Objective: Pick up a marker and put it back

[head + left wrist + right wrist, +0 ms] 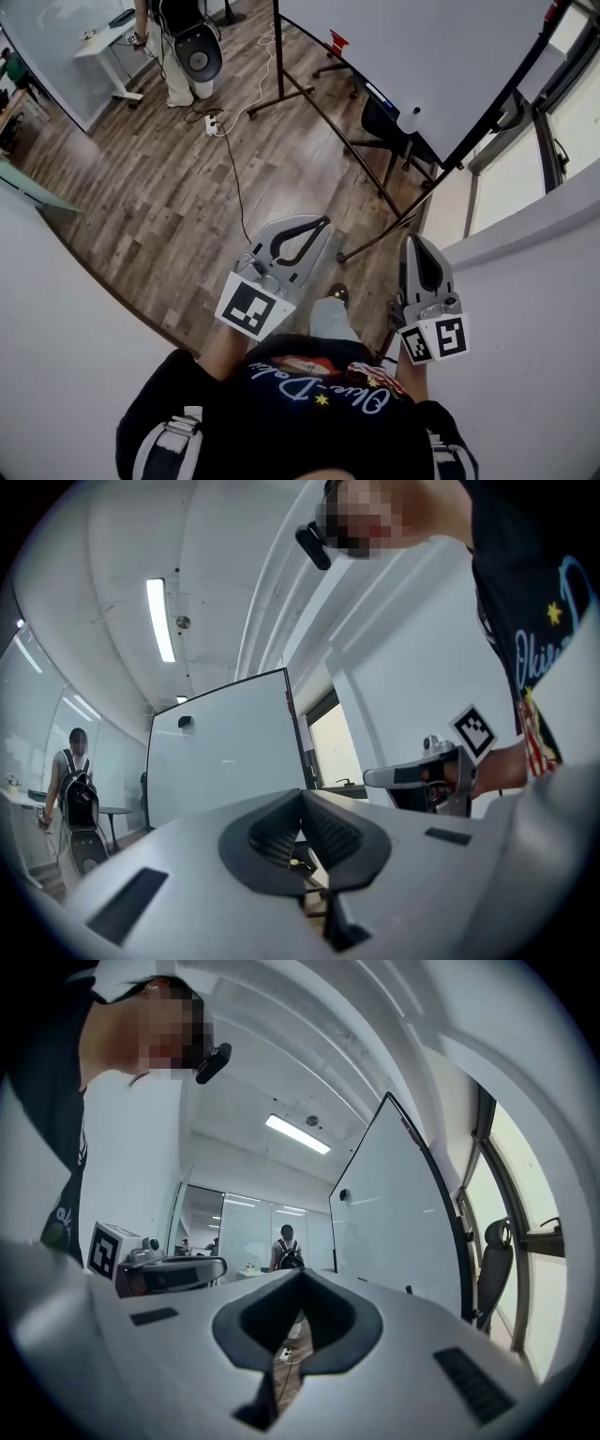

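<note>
Both claws are out in front of my chest, roughly level. Left claw (325, 222): jaws closed tip to tip, nothing between them. Right claw (412, 238): same, shut and empty. Marker cubes sit at the near end of each one, left cube (251, 307) and right cube (436, 339). My shoe (338, 294) shows between the two, down on the wood floor (169, 197).

White walls are close on my left and right, and there is a window (506, 187) on the right.

Ahead of the claws stands a whiteboard (412, 56) on a dark stand. A small red thing (337, 41) and a white thing (409, 119) sit on its lower ledge. They are too small to tell which, if any, is the marker, so I can't place it for sure. A black chair (380, 120) is just by the board.

Further out, a power strip (215, 124) lies on the floor with a cable running toward me.

At the far left a person (173, 56) with a backpack (198, 52) stands next to a white desk (105, 42).
</note>
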`<state>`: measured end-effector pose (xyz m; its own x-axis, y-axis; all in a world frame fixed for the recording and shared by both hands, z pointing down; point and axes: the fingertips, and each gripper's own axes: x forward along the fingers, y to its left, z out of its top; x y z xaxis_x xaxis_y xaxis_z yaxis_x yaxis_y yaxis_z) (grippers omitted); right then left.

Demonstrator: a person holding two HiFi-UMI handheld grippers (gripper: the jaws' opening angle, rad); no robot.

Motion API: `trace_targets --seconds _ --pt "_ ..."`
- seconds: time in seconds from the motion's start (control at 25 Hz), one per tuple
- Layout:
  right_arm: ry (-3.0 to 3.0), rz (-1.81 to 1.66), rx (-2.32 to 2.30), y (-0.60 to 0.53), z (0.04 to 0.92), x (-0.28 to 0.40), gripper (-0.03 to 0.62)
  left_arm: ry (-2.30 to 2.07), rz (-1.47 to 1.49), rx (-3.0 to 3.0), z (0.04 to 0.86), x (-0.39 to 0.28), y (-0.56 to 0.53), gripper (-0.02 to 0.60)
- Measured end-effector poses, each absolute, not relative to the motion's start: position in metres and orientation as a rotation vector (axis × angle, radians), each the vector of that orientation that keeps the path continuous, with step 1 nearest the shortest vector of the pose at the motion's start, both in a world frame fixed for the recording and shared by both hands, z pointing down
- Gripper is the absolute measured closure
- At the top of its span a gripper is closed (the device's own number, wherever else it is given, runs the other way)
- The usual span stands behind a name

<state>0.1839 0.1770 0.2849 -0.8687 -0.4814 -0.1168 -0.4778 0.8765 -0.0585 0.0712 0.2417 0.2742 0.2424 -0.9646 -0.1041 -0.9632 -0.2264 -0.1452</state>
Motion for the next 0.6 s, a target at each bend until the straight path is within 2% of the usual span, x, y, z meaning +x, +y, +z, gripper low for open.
trace_targets --seconds 0.6 --pt "2.926 -0.055 -0.667 0.054 0.292 0.172 0.594 2.012 -0.092 -2.184 0.279 0.031 0.134 0.578"
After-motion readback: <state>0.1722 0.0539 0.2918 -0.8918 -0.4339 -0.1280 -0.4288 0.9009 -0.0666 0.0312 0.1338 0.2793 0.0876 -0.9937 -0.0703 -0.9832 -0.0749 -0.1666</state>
